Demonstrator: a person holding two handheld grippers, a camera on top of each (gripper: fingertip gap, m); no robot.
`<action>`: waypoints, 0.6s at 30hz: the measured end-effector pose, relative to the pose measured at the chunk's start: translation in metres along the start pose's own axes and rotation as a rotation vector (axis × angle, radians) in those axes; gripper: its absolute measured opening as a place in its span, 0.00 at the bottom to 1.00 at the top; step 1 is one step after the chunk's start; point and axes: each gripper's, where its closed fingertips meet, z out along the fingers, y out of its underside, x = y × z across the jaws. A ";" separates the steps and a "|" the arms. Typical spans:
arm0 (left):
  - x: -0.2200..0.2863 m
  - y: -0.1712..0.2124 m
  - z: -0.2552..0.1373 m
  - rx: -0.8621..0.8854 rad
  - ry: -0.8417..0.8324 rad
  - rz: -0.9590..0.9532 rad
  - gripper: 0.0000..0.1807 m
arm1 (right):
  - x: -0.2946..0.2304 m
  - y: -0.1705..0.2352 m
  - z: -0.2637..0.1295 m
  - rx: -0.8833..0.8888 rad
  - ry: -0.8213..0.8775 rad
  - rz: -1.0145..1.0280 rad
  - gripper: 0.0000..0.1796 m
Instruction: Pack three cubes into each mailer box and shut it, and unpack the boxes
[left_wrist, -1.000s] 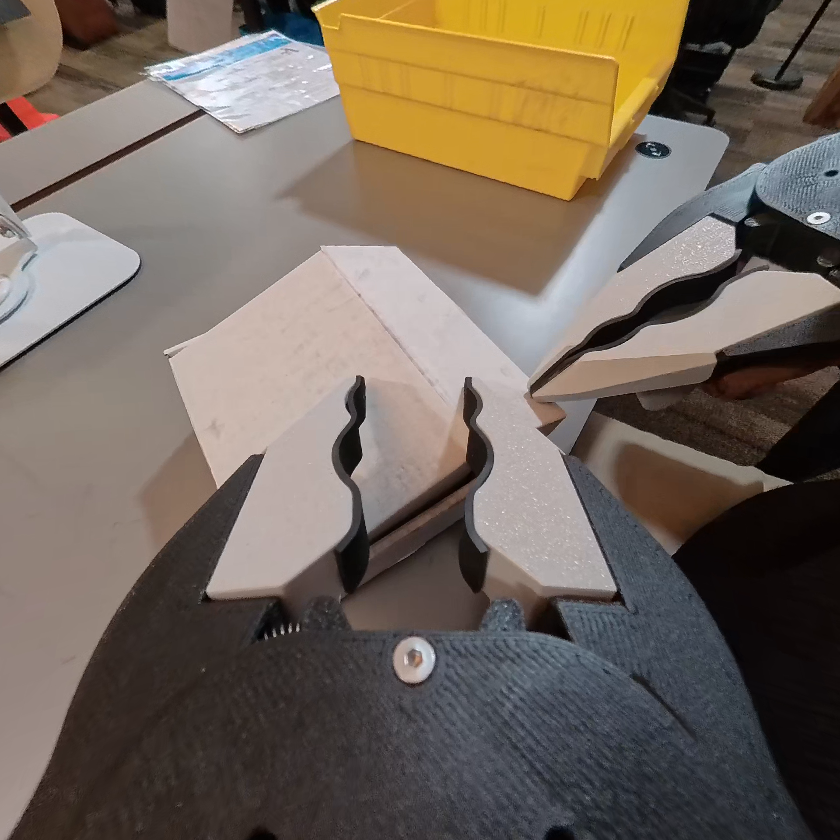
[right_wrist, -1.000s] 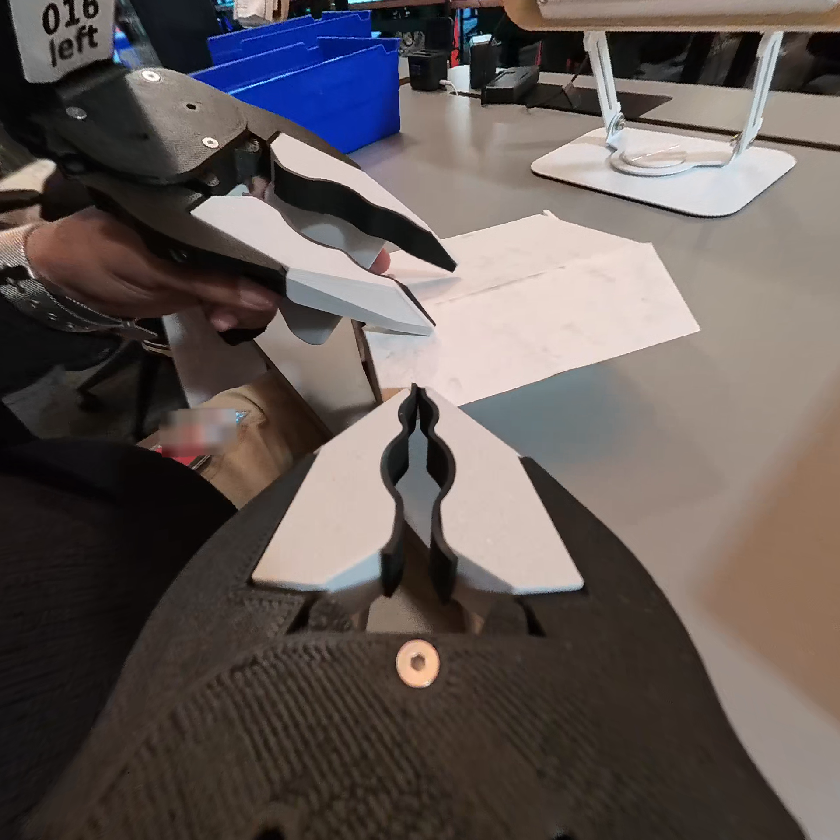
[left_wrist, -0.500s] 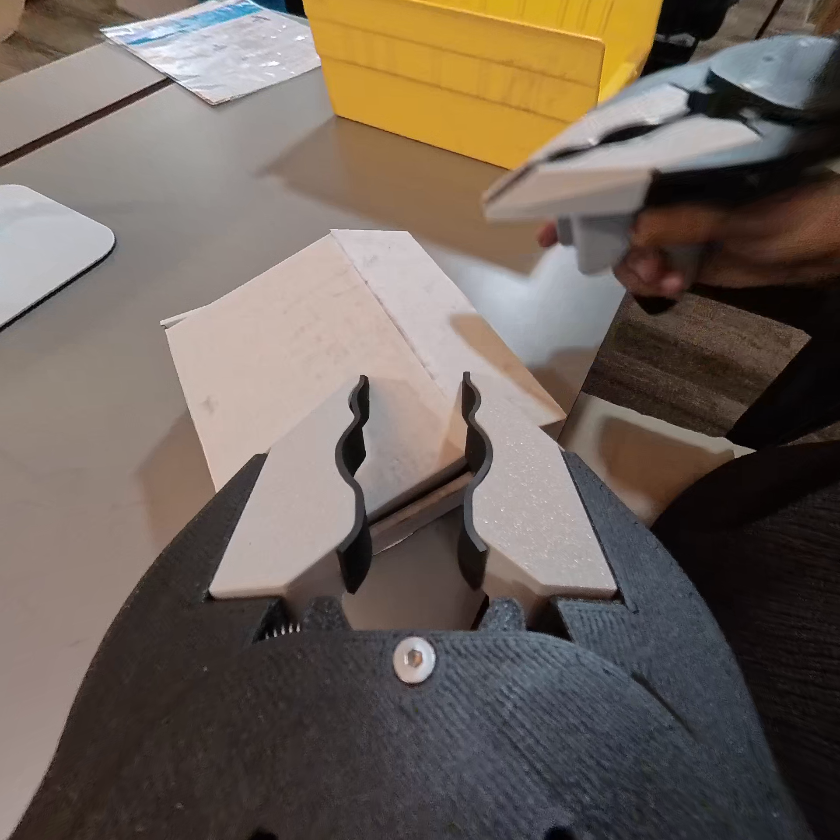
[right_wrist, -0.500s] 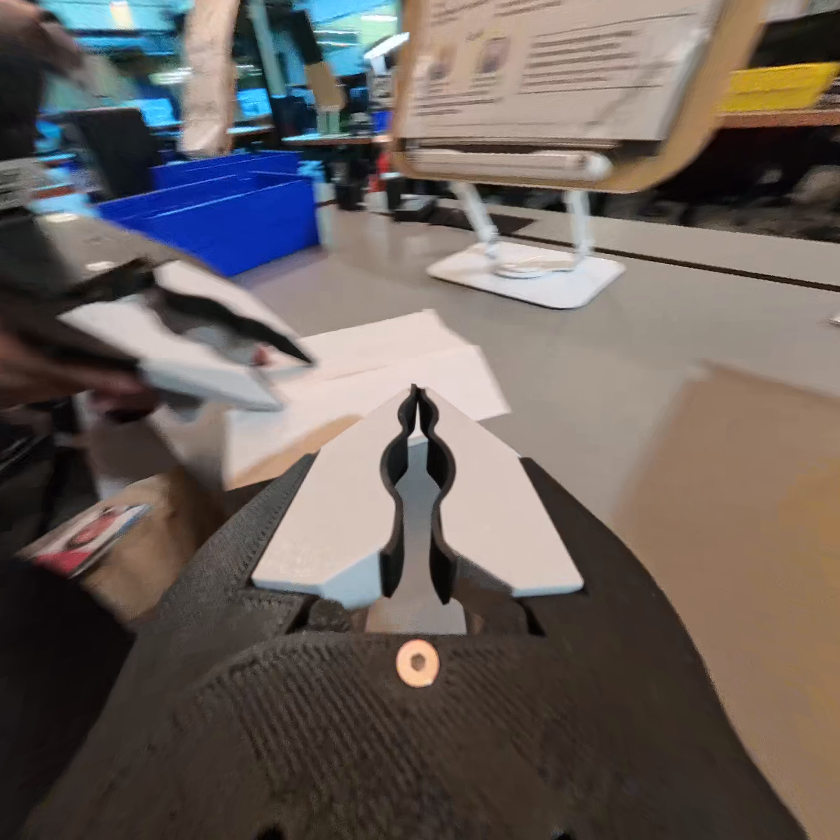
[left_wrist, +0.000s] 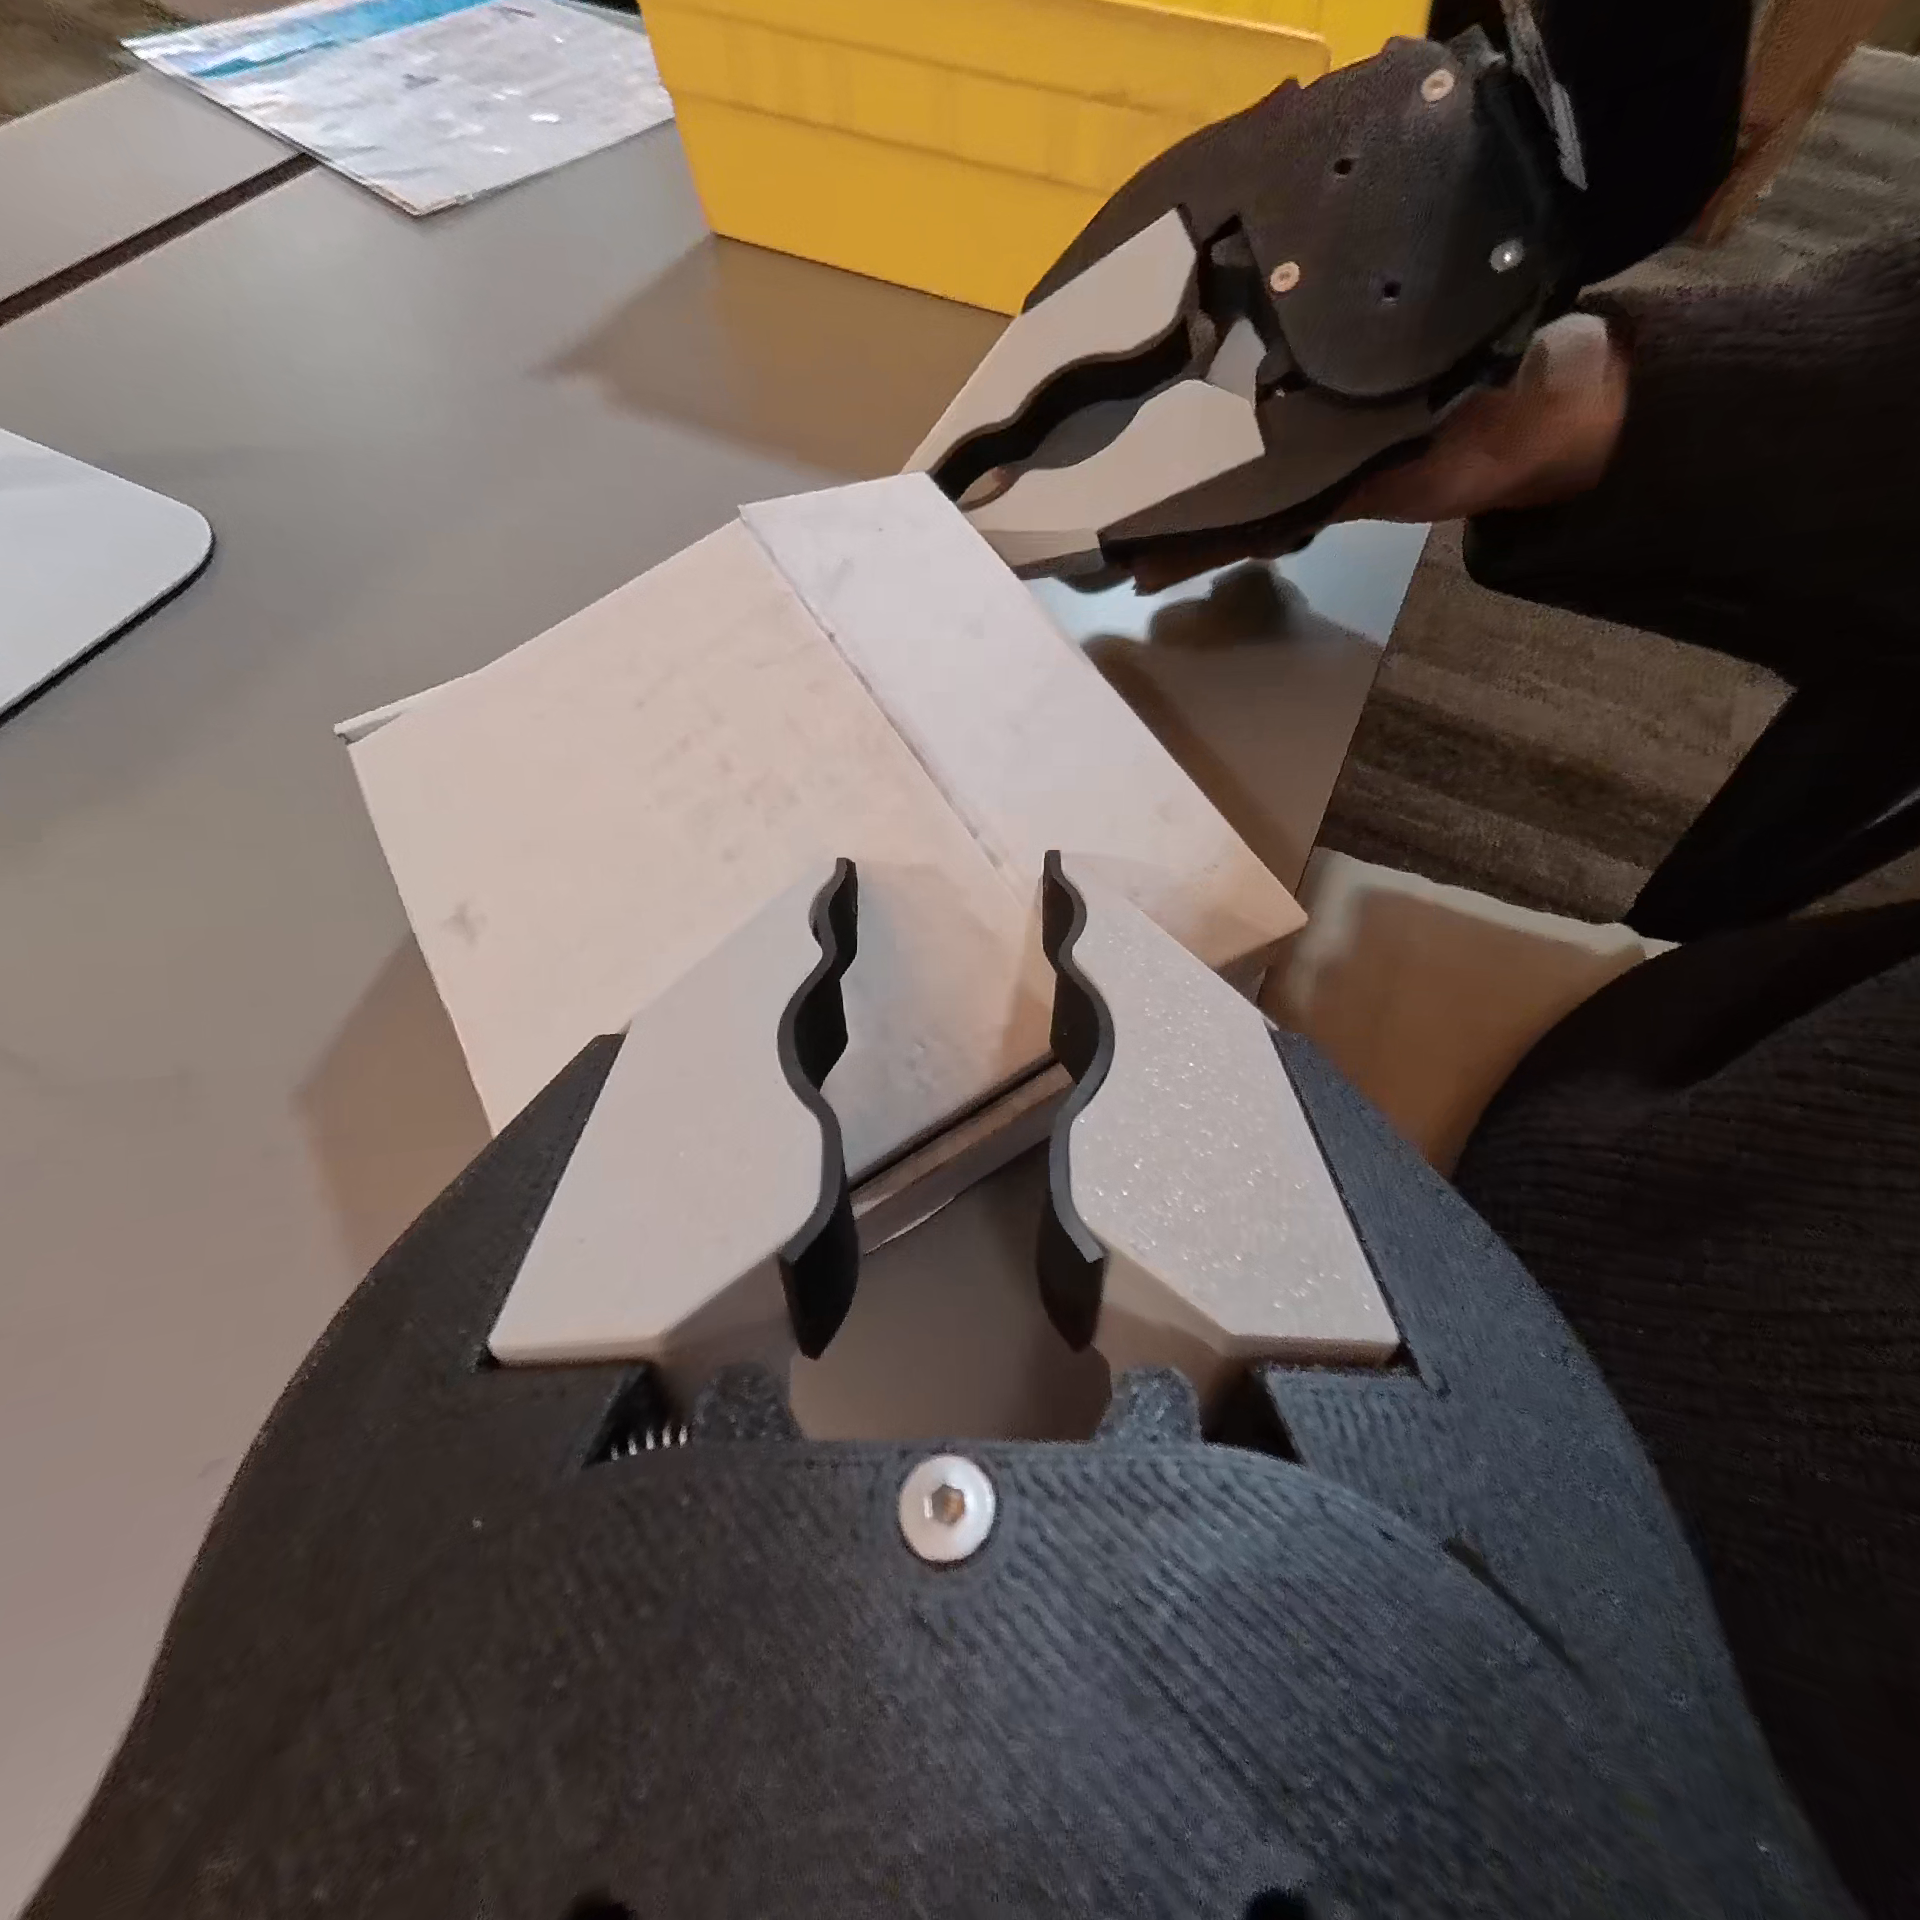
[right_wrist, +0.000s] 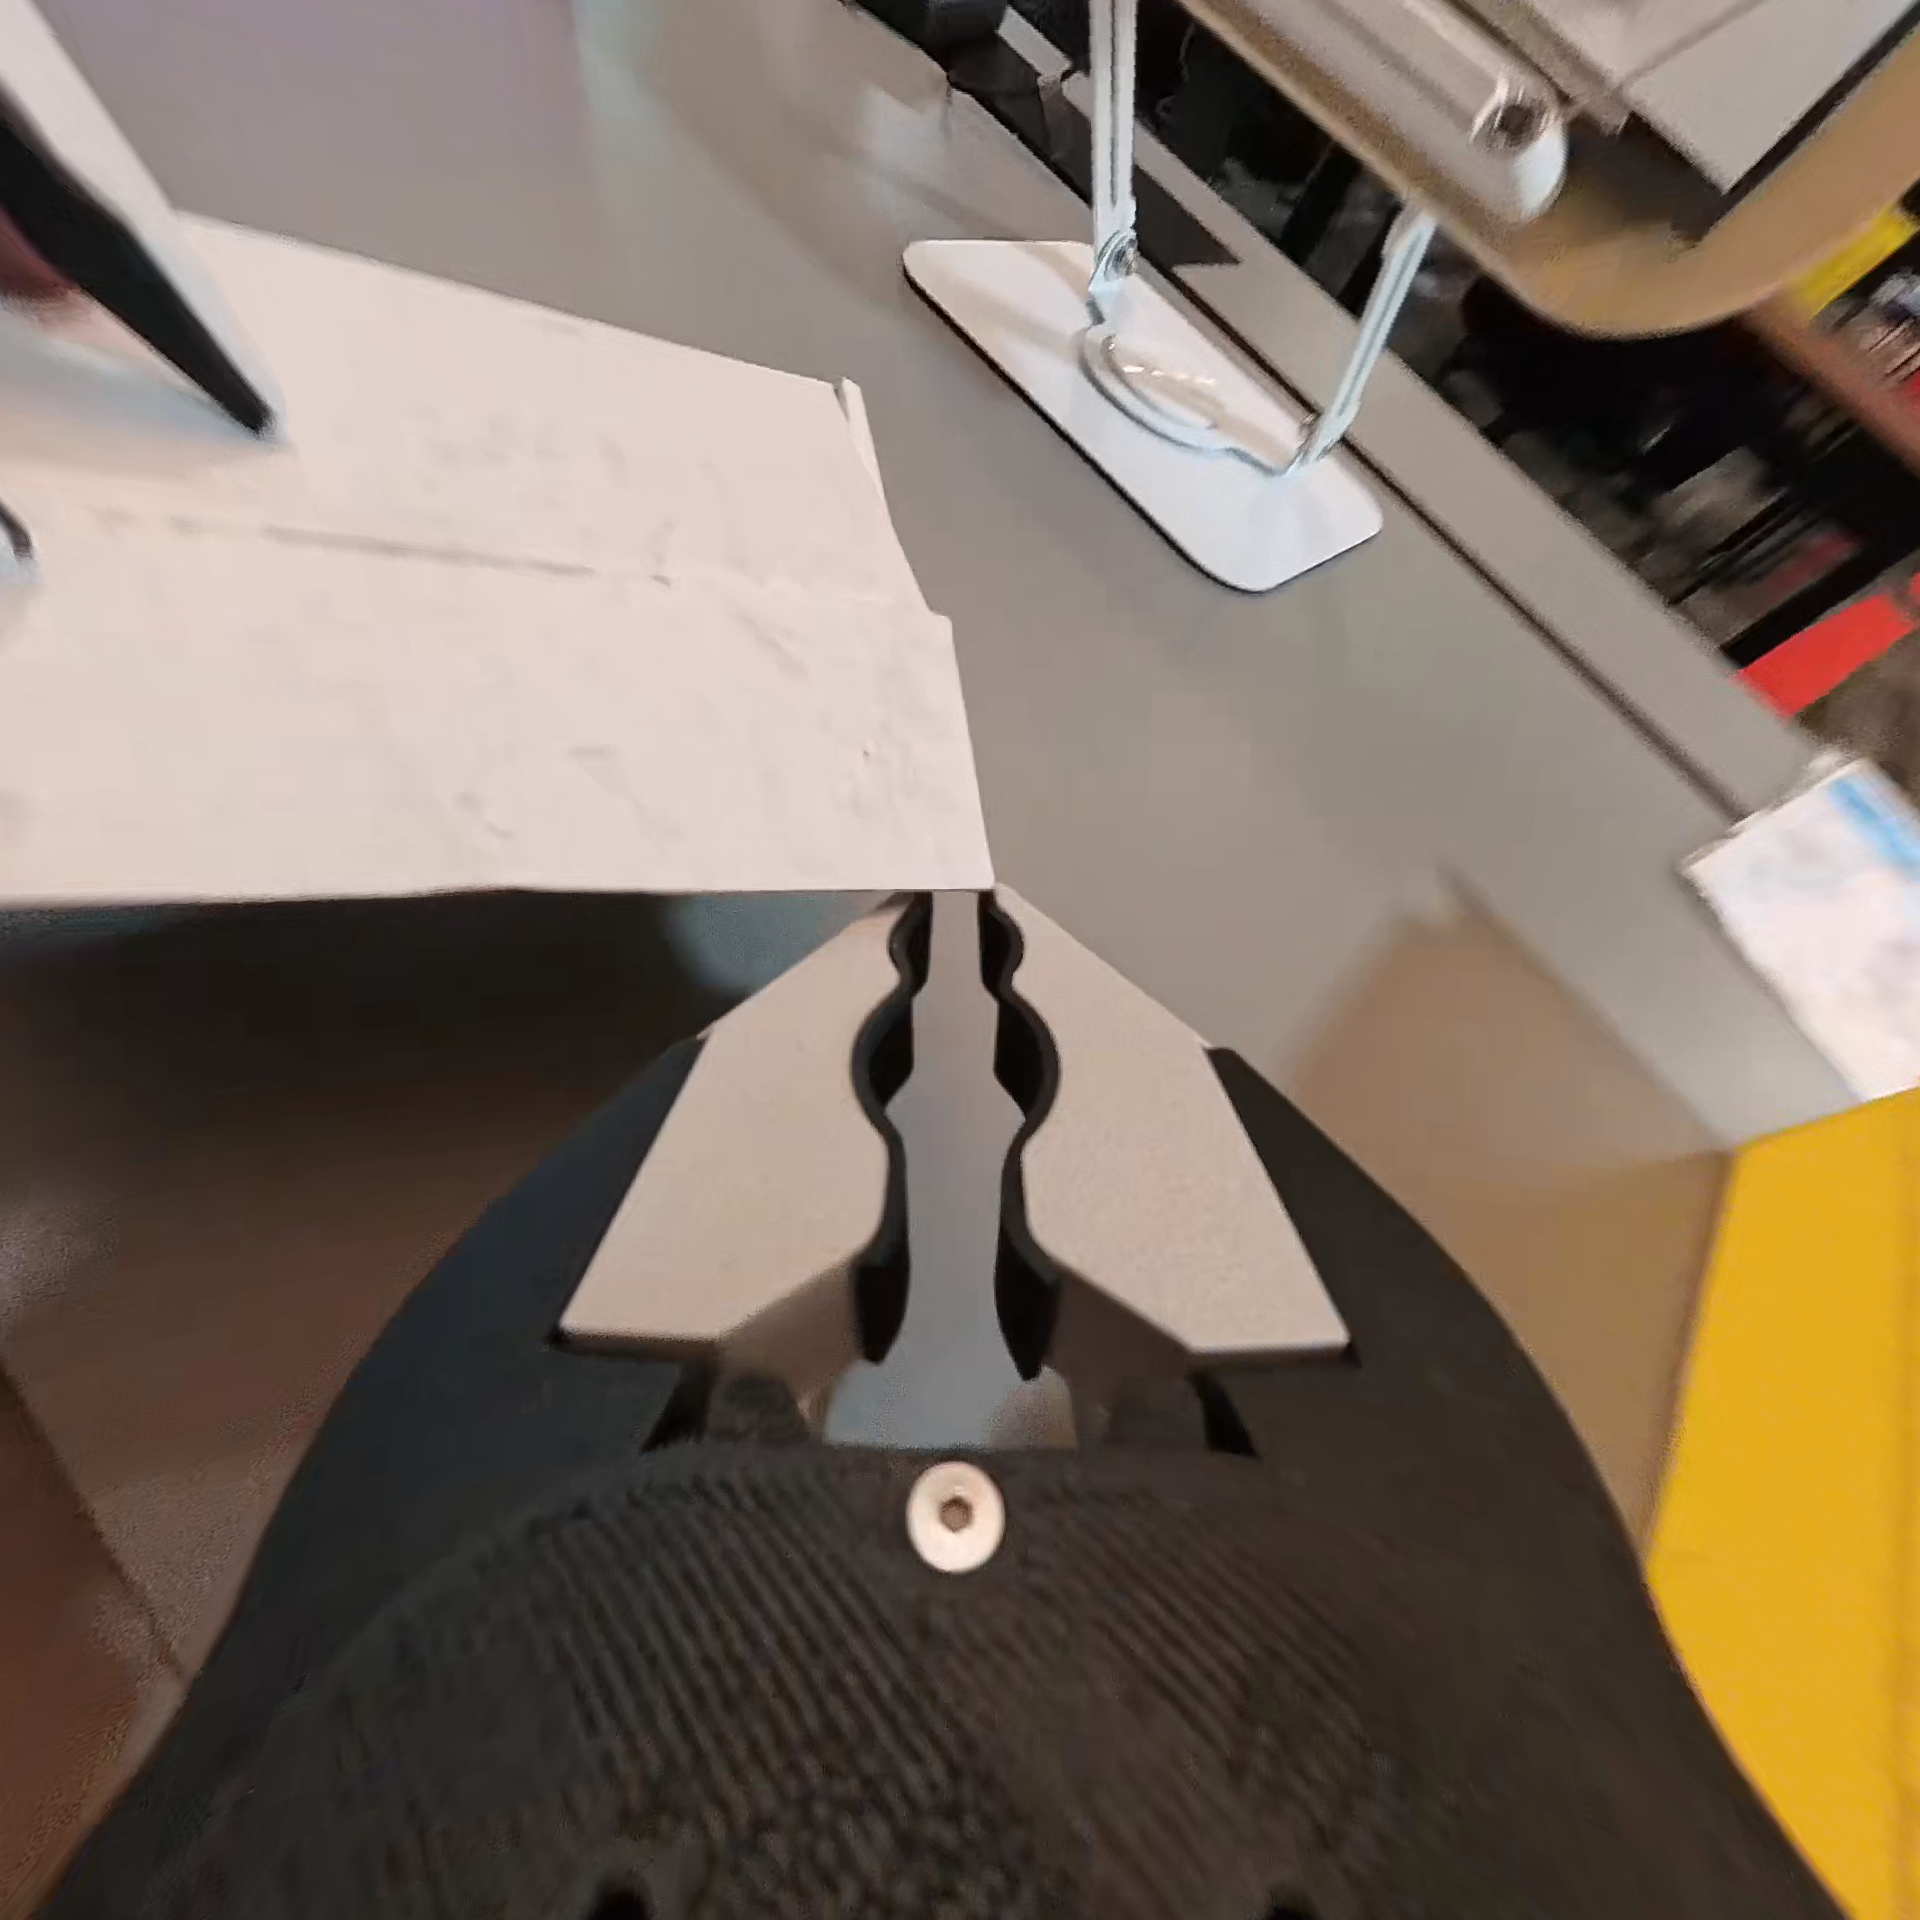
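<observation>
The white mailer box (left_wrist: 727, 769) lies shut on the grey table (left_wrist: 312, 436), close to its near right corner, its long axis running from near left to far right and its lid crease slanting toward the far left. Its place matches a second ago. The right tongs (left_wrist: 951, 488) have moved: a second ago they sat at the box's near right corner, half a second ago they were lifted clear, and now their tips meet the far corner, slightly parted with nothing between them. The left tongs (left_wrist: 951, 883) stay spread over the near edge, gripping nothing. Beyond stands a yellow bin (left_wrist: 987, 135), left of it a plastic sleeve (left_wrist: 416, 94), and far left a white stand base (left_wrist: 73, 561).
</observation>
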 end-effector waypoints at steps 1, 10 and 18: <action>-0.001 0.001 -0.002 -0.002 0.005 -0.001 0.19 | 0.001 -0.001 -0.002 0.002 0.029 -0.056 0.02; -0.028 0.017 -0.027 -0.047 -0.065 -0.061 0.28 | -0.037 -0.005 -0.008 -0.020 0.064 -0.406 0.01; -0.026 0.041 -0.052 -0.159 -0.168 0.087 0.48 | -0.091 -0.020 -0.014 -0.025 0.121 -0.695 0.00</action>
